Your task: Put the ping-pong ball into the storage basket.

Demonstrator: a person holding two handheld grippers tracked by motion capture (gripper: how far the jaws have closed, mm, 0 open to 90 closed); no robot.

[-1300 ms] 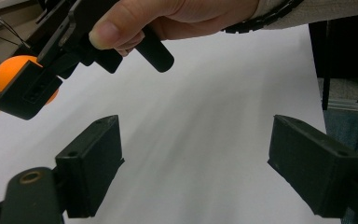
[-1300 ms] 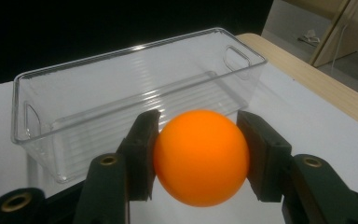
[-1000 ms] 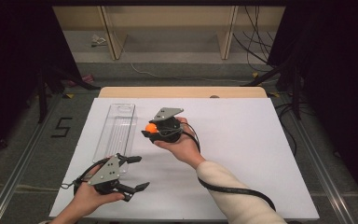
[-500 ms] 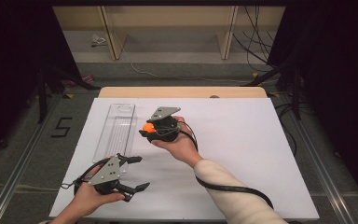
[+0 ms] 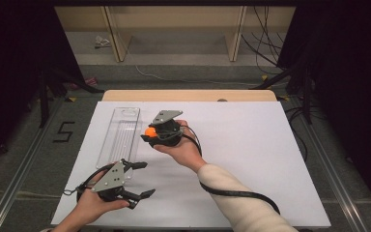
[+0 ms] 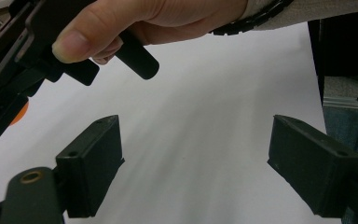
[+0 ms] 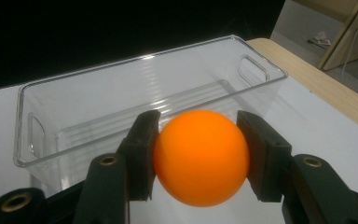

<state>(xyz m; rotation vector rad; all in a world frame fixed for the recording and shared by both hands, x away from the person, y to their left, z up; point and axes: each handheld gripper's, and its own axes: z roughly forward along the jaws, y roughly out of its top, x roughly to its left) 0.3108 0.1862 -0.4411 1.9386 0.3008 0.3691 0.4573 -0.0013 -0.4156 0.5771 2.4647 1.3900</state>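
Orange ball (image 7: 201,157) sits clamped between the two black jaws of the right gripper (image 5: 150,133), which grasp it on either side. In the high view the ball (image 5: 149,131) hangs just beside the long right wall of the clear plastic bin (image 5: 121,135), above the white tabletop (image 5: 251,159) and not yet over the bin's opening. The right gripper view shows the bin (image 7: 121,93) lying lengthwise just beyond the ball, with a handle cutout at each end and a ribbed floor. The right hand (image 5: 181,150) holds its gripper from the side away from the bin. The left gripper (image 5: 142,180) sits near the bin's closer end, held by the left hand (image 5: 94,205), its jaws spread wide apart with nothing between them; the left gripper view shows bare tabletop (image 6: 205,140) between them.
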